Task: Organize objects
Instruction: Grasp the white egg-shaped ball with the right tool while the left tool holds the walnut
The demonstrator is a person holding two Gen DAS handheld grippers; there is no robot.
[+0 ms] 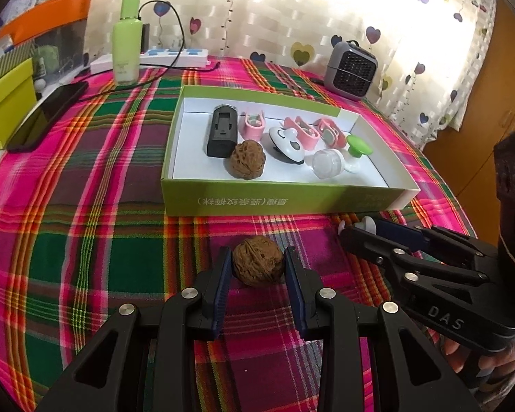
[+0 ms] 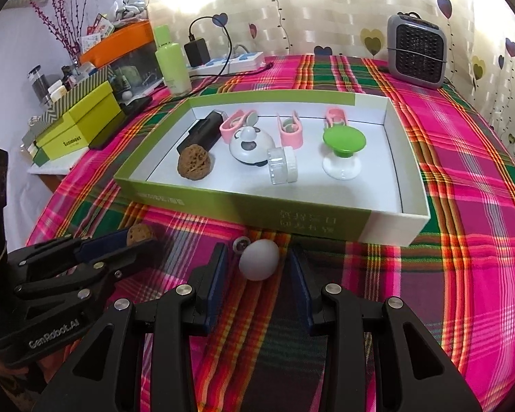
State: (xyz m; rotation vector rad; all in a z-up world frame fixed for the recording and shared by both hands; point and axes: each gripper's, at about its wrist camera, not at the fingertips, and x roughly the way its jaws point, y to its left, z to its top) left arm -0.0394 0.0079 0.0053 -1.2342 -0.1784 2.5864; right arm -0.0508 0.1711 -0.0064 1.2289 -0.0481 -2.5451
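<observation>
Left gripper (image 1: 257, 267): fingers set around a loose walnut (image 1: 258, 260) on the plaid tablecloth (image 1: 86, 240); both blue pads sit right at its sides, though a firm clamp cannot be told.
Right gripper (image 2: 257, 267): fingers spread wide on either side of a white egg-shaped object (image 2: 259, 260), gaps showing on both sides.
Small part: a little round white piece (image 2: 241, 243) lies just beside the egg-shaped object, toward the box.
Green box (image 1: 285, 202): open, shallow, white inside, standing on the cloth just beyond both grippers.
Box contents, near row: a second walnut (image 1: 248, 159), a white round toy with dark patches (image 1: 286, 143), a clear jar on its side (image 2: 281, 166), a green-topped white knob (image 2: 343, 147).
Box contents, far row: a black rectangular device (image 1: 222, 131) and three pink clips (image 1: 300, 130).
Far edge: a light green bottle (image 1: 127, 48), a white power strip (image 2: 230, 60) and a small grey heater (image 2: 416, 55) before the heart-print curtain (image 1: 292, 17).
</observation>
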